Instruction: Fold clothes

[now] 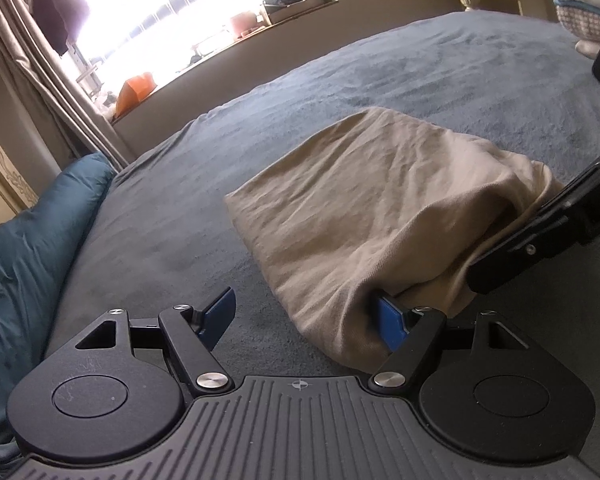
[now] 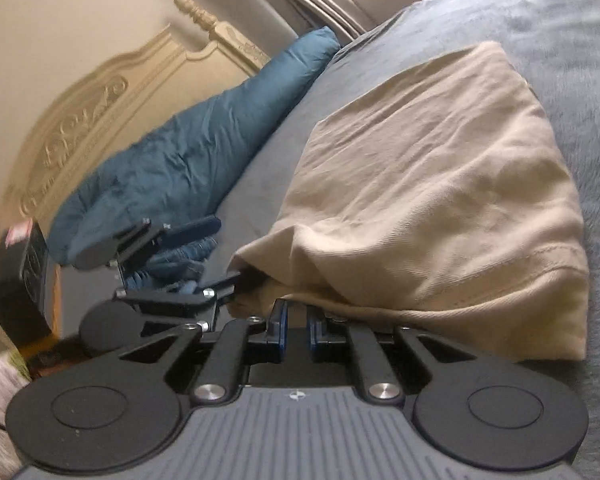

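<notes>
1. A beige cloth [image 1: 380, 216] lay folded on the grey bed [image 1: 440, 68], near a blue pillow [image 2: 188, 152].
2. The left gripper [image 1: 306, 320] stood spread wide; one finger [image 1: 390, 322] was tucked under the cloth's edge, the other was bare.
3. The right gripper [image 2: 296, 330] was almost closed at the cloth's hem, with nothing visible between its fingers.

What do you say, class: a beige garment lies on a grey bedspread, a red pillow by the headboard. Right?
Wrong in one respect: the pillow by the headboard is teal, not red, as the right wrist view shows. The beige garment does lie on the grey bedspread.
</notes>
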A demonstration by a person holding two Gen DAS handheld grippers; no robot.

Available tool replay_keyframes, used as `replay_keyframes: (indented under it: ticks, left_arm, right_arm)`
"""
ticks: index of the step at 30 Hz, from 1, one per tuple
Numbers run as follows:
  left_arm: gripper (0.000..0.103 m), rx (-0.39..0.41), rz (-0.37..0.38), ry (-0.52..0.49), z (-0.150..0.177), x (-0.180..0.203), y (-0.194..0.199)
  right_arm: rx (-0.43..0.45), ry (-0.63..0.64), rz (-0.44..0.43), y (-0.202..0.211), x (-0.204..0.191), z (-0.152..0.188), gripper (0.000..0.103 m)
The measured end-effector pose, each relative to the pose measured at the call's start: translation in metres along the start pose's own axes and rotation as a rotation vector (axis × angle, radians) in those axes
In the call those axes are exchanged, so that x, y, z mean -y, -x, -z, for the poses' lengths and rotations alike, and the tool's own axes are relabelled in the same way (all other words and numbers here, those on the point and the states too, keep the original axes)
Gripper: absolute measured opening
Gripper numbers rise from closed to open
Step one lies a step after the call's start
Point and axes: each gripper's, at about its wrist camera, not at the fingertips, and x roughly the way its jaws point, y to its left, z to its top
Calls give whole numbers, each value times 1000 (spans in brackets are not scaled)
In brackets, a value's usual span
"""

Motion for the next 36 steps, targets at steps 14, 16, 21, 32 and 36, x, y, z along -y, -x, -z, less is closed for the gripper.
replay_keyframes:
  ticks: [14,16,21,32,36]
  left_arm:
    - [78,30,118,-63,8,14,10]
    - [78,27,88,-110,9,23,6]
    - [78,22,105,-18,5,14,-1]
    - [79,5,87,57,7,8,-13]
    - [80,1,90,99,7,3,-15]
  right_arm:
    - [35,-195,-42,-22,29,-8,10]
    - [33,-202,-45,-21,30,-6,10]
    - [35,-219,-44,-21,33,-1,9]
    - [-20,22,32,-7,-1,-4,13]
    - [-61,288,51,15,-39,-10,20]
